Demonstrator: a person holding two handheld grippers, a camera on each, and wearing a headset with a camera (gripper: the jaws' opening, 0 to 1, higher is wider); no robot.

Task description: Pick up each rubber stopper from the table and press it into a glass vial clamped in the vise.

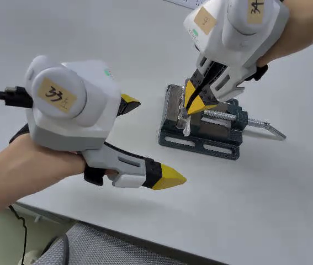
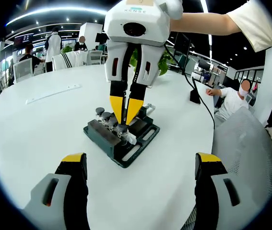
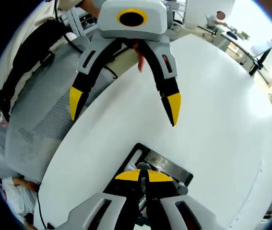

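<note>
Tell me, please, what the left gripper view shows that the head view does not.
The left gripper view adds a row of stoppered vials along the vise and a seated person in the background. The head view adds the hand around the left gripper and its black cable. Both show the right gripper shut, tips down at a vial in the vise, and the left gripper open.

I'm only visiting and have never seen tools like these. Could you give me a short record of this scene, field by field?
Surface: white table
Fixture: dark vise clamping a row of glass vials
Vial tops: grey stoppers sit on them
Left gripper: open, nothing between its jaws, off to the side of the vise
Right gripper: jaws together, tips pointing down at the end vial
Stopper in its tips: cannot tell
</note>
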